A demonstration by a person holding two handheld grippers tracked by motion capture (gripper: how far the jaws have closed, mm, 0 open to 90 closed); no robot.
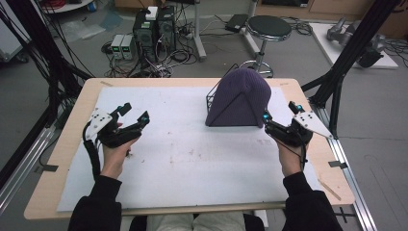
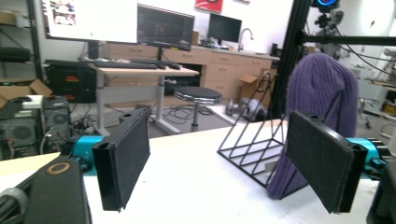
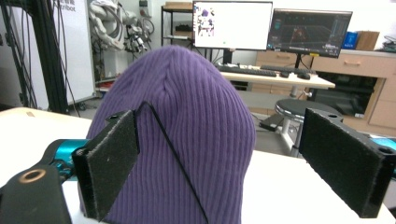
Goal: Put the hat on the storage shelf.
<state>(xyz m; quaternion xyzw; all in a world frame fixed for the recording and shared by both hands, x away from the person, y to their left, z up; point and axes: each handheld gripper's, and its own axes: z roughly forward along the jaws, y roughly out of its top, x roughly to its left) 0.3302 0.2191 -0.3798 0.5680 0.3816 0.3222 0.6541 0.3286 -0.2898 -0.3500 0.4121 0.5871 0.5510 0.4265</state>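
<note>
A purple knitted beanie [image 1: 243, 96] is pulled over a black wire rack [image 1: 215, 98] standing at the back right of the white mat [image 1: 183, 154]. In the right gripper view the beanie [image 3: 182, 140] looms close ahead, with a black wire [image 3: 173, 149] running down its front. My right gripper [image 1: 280, 114] is open just right of the beanie, nothing between its jaws. My left gripper [image 1: 133, 112] is open at the mat's left, well away from the hat. From the left gripper view the rack [image 2: 254, 149] and beanie [image 2: 317, 112] stand ahead to the right.
The wooden table [image 1: 72, 130] borders the mat on all sides. Black frame posts [image 1: 346, 53] rise at the right and left. Behind the table stand a stool [image 1: 268, 29] and computer towers [image 1: 154, 31] with cables on the floor.
</note>
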